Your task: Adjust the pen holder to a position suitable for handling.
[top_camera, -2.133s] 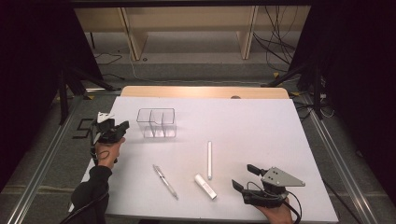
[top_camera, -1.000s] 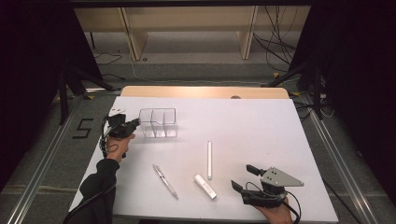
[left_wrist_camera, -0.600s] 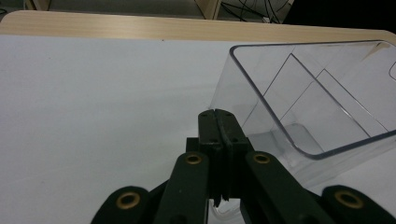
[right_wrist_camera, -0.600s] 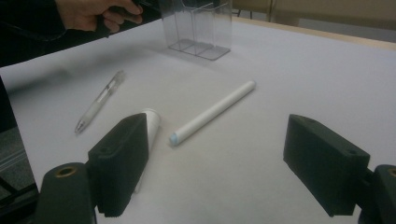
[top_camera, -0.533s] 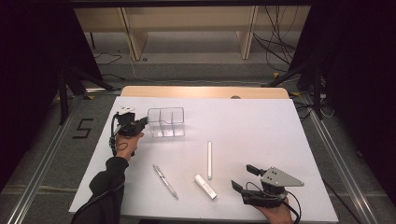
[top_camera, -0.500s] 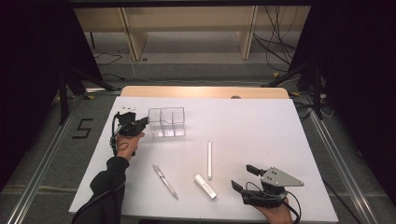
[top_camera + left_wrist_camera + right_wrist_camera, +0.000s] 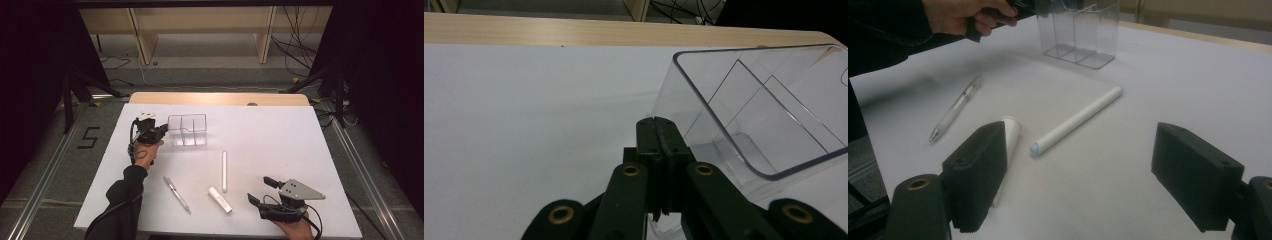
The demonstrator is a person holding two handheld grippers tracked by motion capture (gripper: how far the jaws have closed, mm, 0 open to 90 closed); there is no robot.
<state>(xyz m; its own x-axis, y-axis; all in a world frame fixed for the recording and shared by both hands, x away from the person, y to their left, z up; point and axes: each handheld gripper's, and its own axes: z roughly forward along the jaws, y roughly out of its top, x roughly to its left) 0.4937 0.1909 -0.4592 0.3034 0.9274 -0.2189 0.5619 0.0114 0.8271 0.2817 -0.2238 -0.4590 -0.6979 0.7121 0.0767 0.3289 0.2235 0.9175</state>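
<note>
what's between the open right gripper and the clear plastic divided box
In the high view, a long white stick and a short white tube lie between the right gripper and the clear box.

Black sleeve (image 7: 120, 205), black tools with brass screws (image 7: 630, 170).

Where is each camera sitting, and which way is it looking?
High view: above the person's side, looking forward and down on the white table; a sleeved forearm and both hands show.
Left gripper view: rides the left hand-held gripper, facing its shut jaws and the clear organizer by the wooden edge.
Right gripper view: rides the right hand-held gripper, looking low between open jaws at the white stick and pen; the other hand shows.
All three share the organizer.
</note>
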